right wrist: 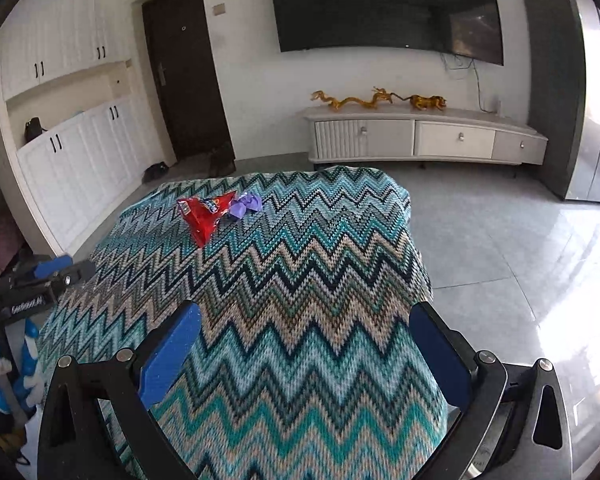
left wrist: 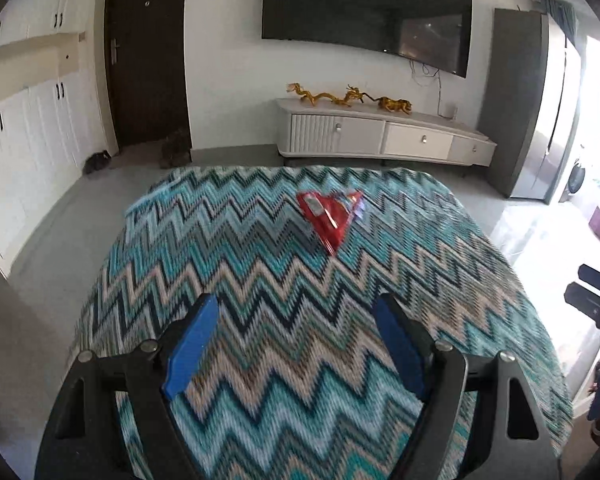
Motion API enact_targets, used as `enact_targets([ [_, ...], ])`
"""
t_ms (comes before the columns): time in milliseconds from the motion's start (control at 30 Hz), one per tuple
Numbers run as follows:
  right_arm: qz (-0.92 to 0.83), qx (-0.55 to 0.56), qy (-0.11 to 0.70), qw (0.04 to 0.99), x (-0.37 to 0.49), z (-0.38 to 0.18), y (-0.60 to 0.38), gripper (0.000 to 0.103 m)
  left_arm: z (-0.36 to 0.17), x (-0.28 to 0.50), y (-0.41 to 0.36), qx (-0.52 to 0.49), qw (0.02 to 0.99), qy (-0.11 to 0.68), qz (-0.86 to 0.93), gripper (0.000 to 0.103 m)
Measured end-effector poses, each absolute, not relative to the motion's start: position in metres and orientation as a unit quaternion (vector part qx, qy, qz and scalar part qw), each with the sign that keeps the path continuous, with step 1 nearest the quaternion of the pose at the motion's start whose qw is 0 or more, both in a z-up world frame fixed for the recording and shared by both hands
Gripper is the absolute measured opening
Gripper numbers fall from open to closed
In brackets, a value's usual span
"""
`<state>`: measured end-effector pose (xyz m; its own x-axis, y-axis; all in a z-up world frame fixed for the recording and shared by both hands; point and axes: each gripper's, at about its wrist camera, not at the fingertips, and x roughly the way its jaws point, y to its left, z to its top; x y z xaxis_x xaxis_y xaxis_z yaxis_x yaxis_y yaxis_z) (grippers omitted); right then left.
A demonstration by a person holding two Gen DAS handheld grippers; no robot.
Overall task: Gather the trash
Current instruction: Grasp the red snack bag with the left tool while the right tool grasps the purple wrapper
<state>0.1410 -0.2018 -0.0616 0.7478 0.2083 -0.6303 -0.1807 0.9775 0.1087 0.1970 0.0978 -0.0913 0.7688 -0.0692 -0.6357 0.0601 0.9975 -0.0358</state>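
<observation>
Both grippers are being held low over the near end of a counter (right wrist: pixel 300 280) draped in a teal zigzag knitted cloth, apparently so that the trash at the far end is being kept in view ahead of any reach. The left gripper (left wrist: pixel 296 320) is being carried with its blue pads spread wide and nothing between them; the right gripper (right wrist: pixel 304 328) is likewise being held wide apart and empty. A crumpled red snack wrapper (left wrist: pixel 328 216) is lying on the cloth toward the far end, well apart from both grippers. Just beside it, touching its edge in the right wrist view, a small purple wrapper (right wrist: pixel 244 205) is lying; in the left wrist view only a sliver of purple is being shown. Judging from the layout, the left gripper is being kept nearer in line with the red wrapper, so the pickup is probably being prepared from that side. No bin, bag or other trash container is being shown in either view, so where the trash is to be put cannot be told. Beyond the counter, a low TV cabinet (left wrist: pixel 384 136) is standing against the wall with its drawers shut.
</observation>
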Motion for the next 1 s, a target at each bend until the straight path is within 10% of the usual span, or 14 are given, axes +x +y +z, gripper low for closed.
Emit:
enact_targets([
  [1000, 0.164, 0.063, 0.341, 0.924, 0.302, -0.078, -0.141, 0.102, -0.116, 0.373, 0.093, -0.065, 0.926, 0.362, -0.088, 0.080],
])
